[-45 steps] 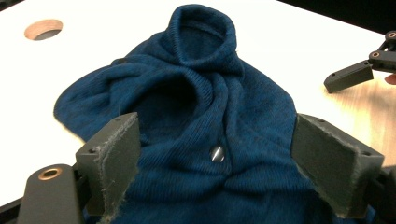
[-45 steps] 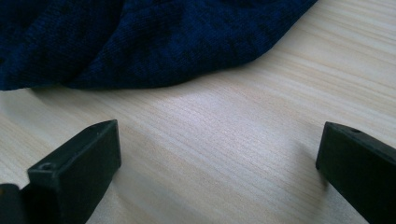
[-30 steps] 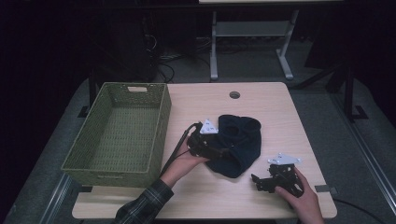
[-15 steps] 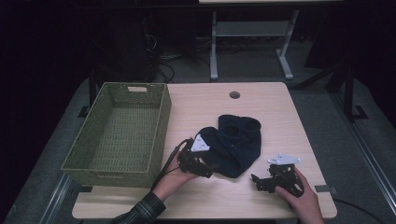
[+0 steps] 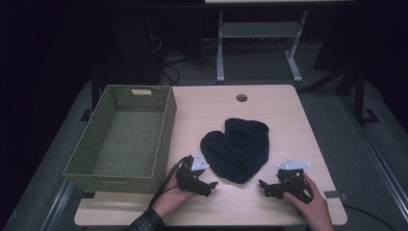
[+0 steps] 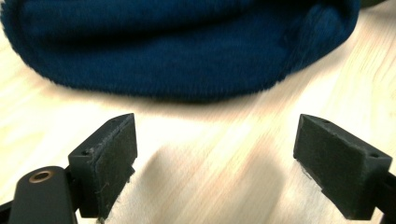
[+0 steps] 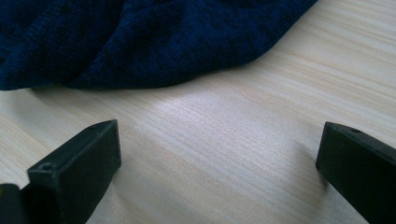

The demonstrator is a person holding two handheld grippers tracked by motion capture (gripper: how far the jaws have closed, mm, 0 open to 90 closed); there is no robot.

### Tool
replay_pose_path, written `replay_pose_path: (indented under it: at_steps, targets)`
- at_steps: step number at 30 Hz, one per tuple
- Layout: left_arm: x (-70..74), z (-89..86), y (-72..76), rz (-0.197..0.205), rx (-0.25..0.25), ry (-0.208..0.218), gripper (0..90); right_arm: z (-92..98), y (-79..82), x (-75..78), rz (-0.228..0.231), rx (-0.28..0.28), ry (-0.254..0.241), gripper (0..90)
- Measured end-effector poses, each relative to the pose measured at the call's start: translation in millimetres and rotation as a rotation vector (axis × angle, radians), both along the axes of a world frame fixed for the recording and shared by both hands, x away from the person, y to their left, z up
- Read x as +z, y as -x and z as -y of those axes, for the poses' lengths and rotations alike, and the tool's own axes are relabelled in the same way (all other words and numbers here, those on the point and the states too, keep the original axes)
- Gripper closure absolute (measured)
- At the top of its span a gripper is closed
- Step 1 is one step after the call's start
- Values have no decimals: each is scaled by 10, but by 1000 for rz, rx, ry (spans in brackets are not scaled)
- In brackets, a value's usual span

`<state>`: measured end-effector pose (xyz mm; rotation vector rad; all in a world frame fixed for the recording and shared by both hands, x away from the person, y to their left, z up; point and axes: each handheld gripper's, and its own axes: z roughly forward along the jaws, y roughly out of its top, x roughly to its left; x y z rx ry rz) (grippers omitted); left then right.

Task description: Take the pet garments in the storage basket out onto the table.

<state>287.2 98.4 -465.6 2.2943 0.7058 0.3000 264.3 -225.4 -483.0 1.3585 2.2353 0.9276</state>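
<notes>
One dark blue beanie [image 5: 236,149] is lying crumpled on the table [image 5: 269,106], near the middle and toward the person's edge. Its cloth is seen as soft and fuzzy in the left gripper view [image 6: 187,46], with a rounded hem turned toward the jaws, and as a fine knit with loose folds in the right gripper view [image 7: 140,37]. A bunched, folded-in top is shown at its far side in the high view, while the near side is spread flat and rounded. Nothing is being gripped. The left gripper [image 5: 208,184] is being held just beside the beanie's near left edge, its jaws spread wide over bare wood, apart from the cloth. The right gripper [image 5: 264,186] is being held near the beanie's near right edge, its jaws likewise parted wide above the tabletop, with nothing between them. A green woven basket [image 5: 166,122] is standing at the table's left, well apart from the beanie.
</notes>
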Motion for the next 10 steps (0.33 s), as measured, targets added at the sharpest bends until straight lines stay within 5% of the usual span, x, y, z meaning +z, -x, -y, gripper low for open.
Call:
replay_pose_path:
  at_steps: [3,10]
  targets:
    - [-52,-6,8,-10,-5,-24,130,0,0,0,0,0,0,0]
    - [-123,-84,28,9,-17,39,129,0,0,0,0,0,0,0]
